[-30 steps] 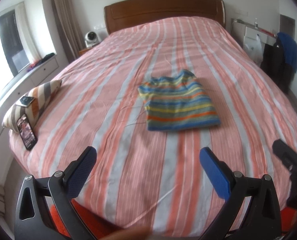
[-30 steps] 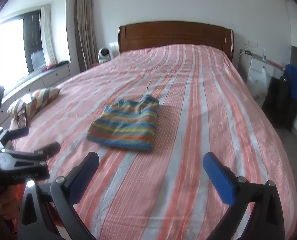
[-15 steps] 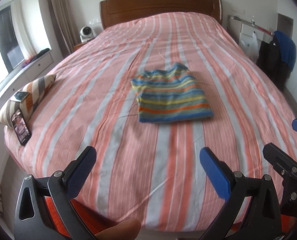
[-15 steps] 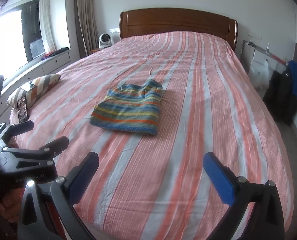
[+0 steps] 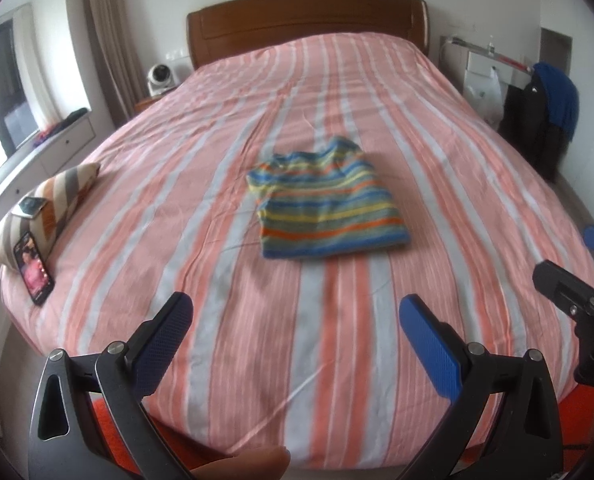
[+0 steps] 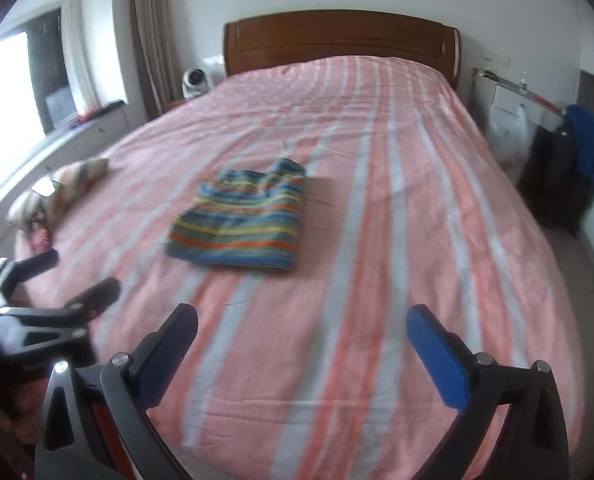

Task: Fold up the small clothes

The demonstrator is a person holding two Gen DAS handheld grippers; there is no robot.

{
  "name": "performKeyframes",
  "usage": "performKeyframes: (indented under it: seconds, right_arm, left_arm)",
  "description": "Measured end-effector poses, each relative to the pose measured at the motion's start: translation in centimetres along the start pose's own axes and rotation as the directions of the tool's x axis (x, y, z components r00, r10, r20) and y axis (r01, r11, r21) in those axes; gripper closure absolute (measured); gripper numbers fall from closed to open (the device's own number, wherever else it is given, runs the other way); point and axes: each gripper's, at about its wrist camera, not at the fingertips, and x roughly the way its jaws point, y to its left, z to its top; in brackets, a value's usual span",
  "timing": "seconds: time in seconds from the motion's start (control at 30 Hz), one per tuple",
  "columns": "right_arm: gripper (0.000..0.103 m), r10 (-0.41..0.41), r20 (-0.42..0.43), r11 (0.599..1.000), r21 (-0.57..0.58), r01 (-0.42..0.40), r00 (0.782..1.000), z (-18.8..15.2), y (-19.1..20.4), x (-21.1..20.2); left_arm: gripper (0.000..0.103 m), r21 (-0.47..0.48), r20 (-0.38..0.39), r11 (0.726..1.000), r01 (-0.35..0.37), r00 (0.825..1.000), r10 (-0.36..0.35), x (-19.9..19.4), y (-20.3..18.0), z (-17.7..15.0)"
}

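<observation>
1. Two grippers are held above the foot of the bed [image 5: 337, 380], and nothing is gripped by either.
2. The left gripper [image 5: 295, 322] is seen with its blue pads [image 5: 429, 344] spread wide apart, so it is released.
3. The right gripper [image 6: 302, 332] is also released; its fingers [image 6: 437, 354] stand far from each other over the striped cover.
4. One folded shirt [image 5: 329, 212] with coloured stripes is laid flat near the middle of the bed, well apart from both grippers.
5. The shirt is touched by nothing except the cover under it.
6. A striped pillow [image 5: 53, 200] is placed at the left edge of the bed, and a phone [image 5: 33, 268] with a lit screen is leaned against it.
7. A second small device [image 5: 31, 207] is laid on top of the pillow.
8. A wooden headboard [image 5: 309, 20] is seen at the far end.
9. In the left view a fingertip [image 5: 257, 462] of the person is seen at the bottom edge.
</observation>
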Motion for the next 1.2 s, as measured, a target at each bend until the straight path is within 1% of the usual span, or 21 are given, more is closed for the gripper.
performKeyframes:
  seconds: [0.1,0.27,0.43,0.73,1.0,1.2]
  right_arm:
    - [0.0,-0.021,0.021,1.0,-0.015,0.021,1.0,-0.1,0.2,-0.2]
    - [0.0,-0.045,0.024,0.999,-0.017,0.045,0.999,0.0,0.3,-0.1]
    - [0.0,-0.072,0.016,0.997,-0.039,0.073,0.997,-0.1,0.5,0.0]
    - [0.0,-0.073,0.012,0.996,-0.059,0.073,0.997,-0.2,1.0,-0.1]
    - [0.0,-0.076,0.011,0.995,-0.06,0.077,0.997,-0.3,1.1,0.0]
    - [0.0,-0.075,0.01,0.995,-0.06,0.075,0.997,-0.3,1.1,-0.1]
  left_arm:
    - [0.0,-0.001,0.003,1.0,0.023,1.0,-0.023,-0.1,-0.1,-0.1]
    - [0.0,0.027,0.007,0.999,-0.023,1.0,0.023,-0.2,-0.6,-0.3]
    - [0.0,0.026,-0.015,0.999,-0.02,1.0,0.02,0.2,-0.7,-0.5]
    - [0.0,0.025,-0.041,0.999,-0.021,0.999,0.022,0.4,-0.9,-0.6]
    - [0.0,-0.001,-0.071,1.0,-0.004,0.997,0.004,0.7,-0.8,-0.7]
    - [0.0,-0.011,-0.073,1.0,-0.002,0.997,0.001,0.7,-0.8,-0.6]
